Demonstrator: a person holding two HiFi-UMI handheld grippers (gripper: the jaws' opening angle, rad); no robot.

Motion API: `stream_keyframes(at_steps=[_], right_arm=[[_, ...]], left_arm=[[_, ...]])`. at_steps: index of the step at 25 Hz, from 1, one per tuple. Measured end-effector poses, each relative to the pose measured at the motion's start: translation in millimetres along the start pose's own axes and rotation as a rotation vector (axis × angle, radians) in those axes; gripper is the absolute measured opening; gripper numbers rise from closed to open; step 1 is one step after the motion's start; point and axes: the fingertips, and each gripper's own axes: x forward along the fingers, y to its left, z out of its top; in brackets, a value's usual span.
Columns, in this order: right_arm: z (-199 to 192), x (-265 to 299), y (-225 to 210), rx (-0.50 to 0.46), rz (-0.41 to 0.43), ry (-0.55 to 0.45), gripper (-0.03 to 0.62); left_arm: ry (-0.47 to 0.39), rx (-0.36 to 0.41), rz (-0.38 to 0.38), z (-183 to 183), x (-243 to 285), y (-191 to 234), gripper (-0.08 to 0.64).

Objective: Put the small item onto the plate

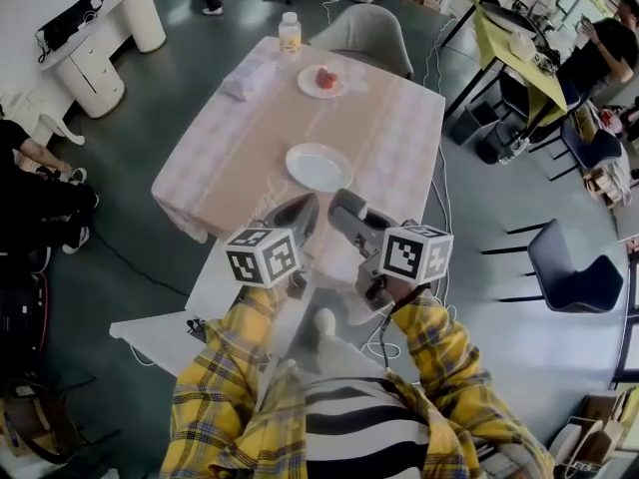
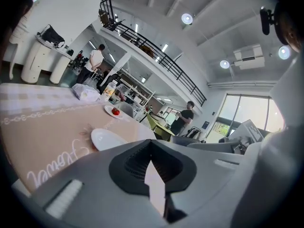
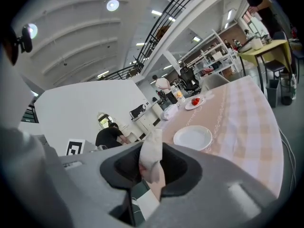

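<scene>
An empty white plate lies near the front of the table, also seen in the left gripper view and the right gripper view. My right gripper is shut on a small whitish, crumpled-looking item that sticks up between its jaws. That gripper hovers at the table's near edge, short of the plate. My left gripper is beside it, and its jaws are together with nothing between them.
A second plate with a red item sits at the far side of the checked tablecloth, with a bottle and a pale bag beside it. Chairs and people stand around the table.
</scene>
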Motion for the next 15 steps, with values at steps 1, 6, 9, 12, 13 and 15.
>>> stream_keyframes(at_steps=[1, 6, 9, 12, 13, 15], right_arm=[[1.9, 5.5, -5.9, 0.004, 0.004, 0.010, 0.104], [9.6, 36.4, -35.2, 0.004, 0.009, 0.064, 0.104], [14.6, 55.3, -54.7, 0.000, -0.003, 0.092, 0.104], [16.8, 73.8, -72.2, -0.011, -0.018, 0.134, 0.104], [16.3, 79.6, -76.7, -0.012, -0.021, 0.148, 0.104], [13.1, 91.6, -83.9, 0.005, -0.015, 0.176, 0.104]], left_arm=[[-0.001, 0.000, 0.008, 1.9, 7.6, 3.2, -0.012], [-0.006, -0.022, 0.048, 8.1, 35.8, 25.4, -0.012], [0.008, -0.019, 0.075, 7.6, 49.1, 42.6, -0.012], [0.016, -0.032, 0.101, 7.0, 61.3, 60.0, -0.012], [0.020, -0.036, 0.109, 6.1, 65.1, 64.9, -0.012], [0.028, -0.037, 0.122, 4.0, 73.2, 73.1, -0.012]])
